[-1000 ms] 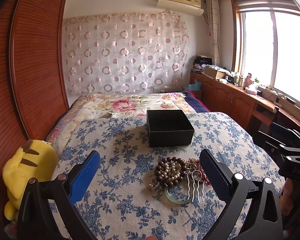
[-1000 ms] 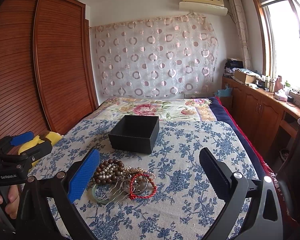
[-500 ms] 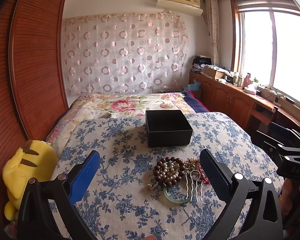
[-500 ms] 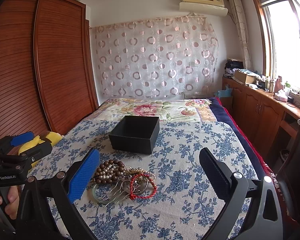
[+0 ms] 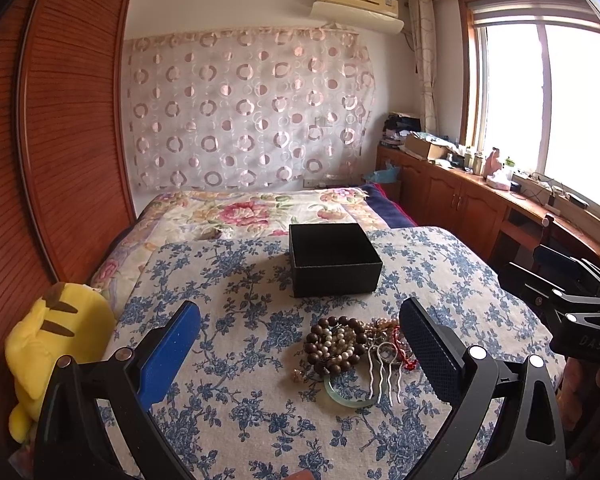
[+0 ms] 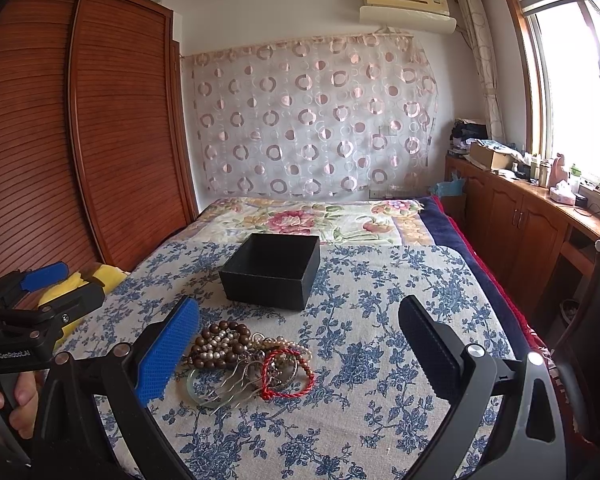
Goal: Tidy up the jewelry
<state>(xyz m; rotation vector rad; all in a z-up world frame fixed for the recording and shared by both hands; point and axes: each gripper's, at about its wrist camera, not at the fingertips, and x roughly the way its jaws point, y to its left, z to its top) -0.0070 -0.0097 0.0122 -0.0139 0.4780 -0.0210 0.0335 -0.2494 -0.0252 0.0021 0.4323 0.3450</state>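
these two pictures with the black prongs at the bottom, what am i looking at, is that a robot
No robot: a person holds a handheld gripper in each hand, and each carries a camera looking forward along its two fingers. One picture is from the left gripper, the other from the right gripper; the black and blue prongs are the fingers. Each view also catches the other gripper at its edge. Both stand open and hold nothing. On the blue floral cloth lies a jewelry pile: a wooden bead bracelet, a red cord bracelet, a green bangle, a metal hair comb. Behind it sits an open black box, seemingly empty.
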